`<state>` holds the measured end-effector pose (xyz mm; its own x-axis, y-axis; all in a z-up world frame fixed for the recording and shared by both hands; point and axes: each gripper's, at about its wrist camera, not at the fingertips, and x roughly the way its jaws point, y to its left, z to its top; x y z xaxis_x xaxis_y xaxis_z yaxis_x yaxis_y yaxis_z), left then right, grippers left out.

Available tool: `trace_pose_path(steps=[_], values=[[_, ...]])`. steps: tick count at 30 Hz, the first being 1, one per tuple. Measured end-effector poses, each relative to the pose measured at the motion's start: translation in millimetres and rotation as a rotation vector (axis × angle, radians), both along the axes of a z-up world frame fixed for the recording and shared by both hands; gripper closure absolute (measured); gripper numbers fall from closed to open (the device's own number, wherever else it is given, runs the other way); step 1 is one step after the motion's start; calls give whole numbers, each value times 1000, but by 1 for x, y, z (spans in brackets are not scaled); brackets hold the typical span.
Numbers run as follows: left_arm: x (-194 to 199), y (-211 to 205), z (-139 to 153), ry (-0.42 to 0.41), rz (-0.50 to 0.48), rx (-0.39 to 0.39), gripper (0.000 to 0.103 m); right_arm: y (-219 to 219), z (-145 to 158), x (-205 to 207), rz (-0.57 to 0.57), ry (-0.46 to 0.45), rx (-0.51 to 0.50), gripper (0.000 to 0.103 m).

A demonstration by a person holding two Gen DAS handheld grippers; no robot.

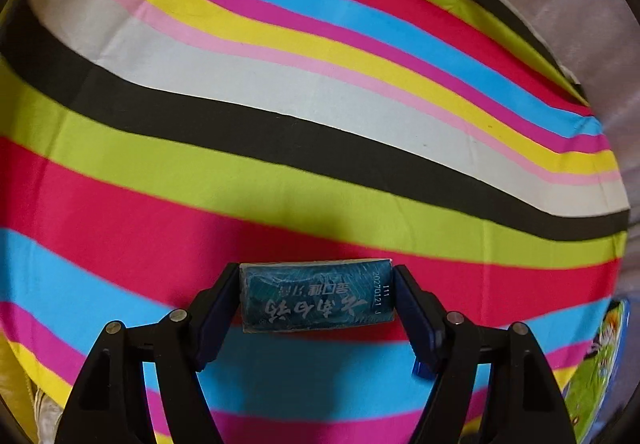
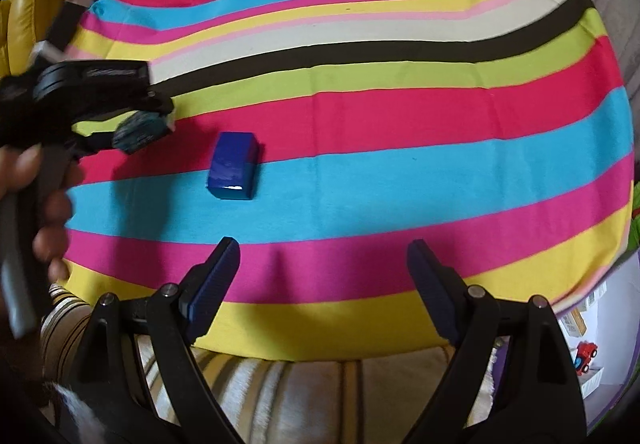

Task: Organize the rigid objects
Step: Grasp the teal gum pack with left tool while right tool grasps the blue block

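My left gripper (image 1: 317, 270) is shut on a teal packet-like box (image 1: 316, 296) with white printed characters, its pads pressing the box's two short ends. In the right wrist view that same box (image 2: 138, 132) hangs just above the striped cloth (image 2: 400, 124) at the left, and a person's hand (image 2: 48, 204) grips the handle. A glossy dark blue box (image 2: 234, 168) lies on the cloth's blue stripe, a little right of the held box. My right gripper (image 2: 324, 264) stands open near the cloth's front edge, below and to the right of the blue box, with nothing between its fingers.
The bright striped cloth (image 1: 280, 84) covers a round surface. A beige striped cushion (image 2: 300, 384) lies below its front edge and a yellow cushion (image 2: 24, 24) at the far left. A red toy car (image 2: 586, 358) and a green picture mat (image 1: 600, 364) sit off to the right.
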<state>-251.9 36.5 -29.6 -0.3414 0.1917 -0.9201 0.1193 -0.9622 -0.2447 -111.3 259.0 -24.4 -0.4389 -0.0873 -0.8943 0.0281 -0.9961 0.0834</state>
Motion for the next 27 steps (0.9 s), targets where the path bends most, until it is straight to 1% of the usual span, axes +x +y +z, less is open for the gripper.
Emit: trace_pose_path(steps=[1,4,5,9,12,16,17,19,22,24,25,26,27], values=[[12,-6,6,21,-1,5,28,-4,-1,-2,8,2,-1,16],[26,-15,15,60,2,2,28,-17,-3,-9,27,2,-1,16],[37,-14,15,69,2,3,28,-22,-4,-12,34,5,3,16],[54,-19,18,111,7,-3,28,-41,-9,-26,48,7,32,16],[69,-32,18,131,25,17,28,-51,-12,-35,42,22,57,18],[77,-45,17,147,48,44,28,-58,-18,-46,36,24,54,22],[78,-45,17,149,49,48,28,-59,-21,-50,30,18,53,25],[84,-48,18,162,55,52,28,-60,-25,-54,33,2,39,28],[89,-50,17,172,65,47,28,-61,-33,-63,43,-16,48,38],[88,-49,15,170,63,50,28,-61,-34,-65,34,-12,62,45],[88,-47,14,174,57,44,28,-61,-34,-65,32,-11,68,46],[89,-46,14,177,54,41,28,-60,-34,-65,32,-7,70,51],[89,-42,13,181,43,41,28,-59,-34,-64,32,-3,72,58]])
